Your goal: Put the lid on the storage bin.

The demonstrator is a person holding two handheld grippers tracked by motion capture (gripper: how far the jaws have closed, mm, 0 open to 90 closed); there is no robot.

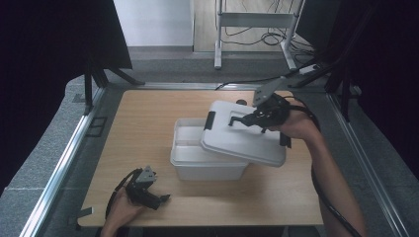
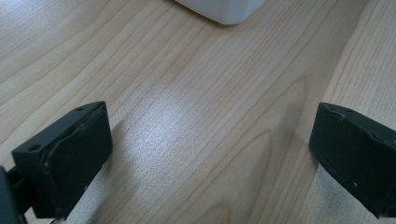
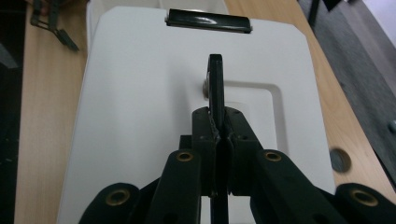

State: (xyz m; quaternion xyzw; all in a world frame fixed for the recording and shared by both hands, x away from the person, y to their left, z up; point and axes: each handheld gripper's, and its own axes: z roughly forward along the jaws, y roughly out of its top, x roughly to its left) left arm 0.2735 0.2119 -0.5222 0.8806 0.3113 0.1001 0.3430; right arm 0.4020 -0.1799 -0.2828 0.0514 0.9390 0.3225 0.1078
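A white plastic box (image 1: 197,165) stands in the middle of the wooden table (image 1: 143,123). Its white lid (image 1: 247,140) hangs tilted over the box's right side, off the rim. My right gripper (image 1: 257,117) is shut on the lid's black handle (image 3: 215,86), which stands upright between the pads. A black latch (image 3: 208,20) shows at the lid's far edge. My left gripper (image 1: 160,199) rests low at the table's front left, jaws wide apart over bare wood, with a corner of the box (image 2: 222,10) ahead of it.
A metal frame with cables (image 1: 257,29) stands on the floor beyond the table. Dark curtains flank both sides. A round hole (image 3: 340,160) sits in the tabletop by the lid. Bare wood lies left of the box.
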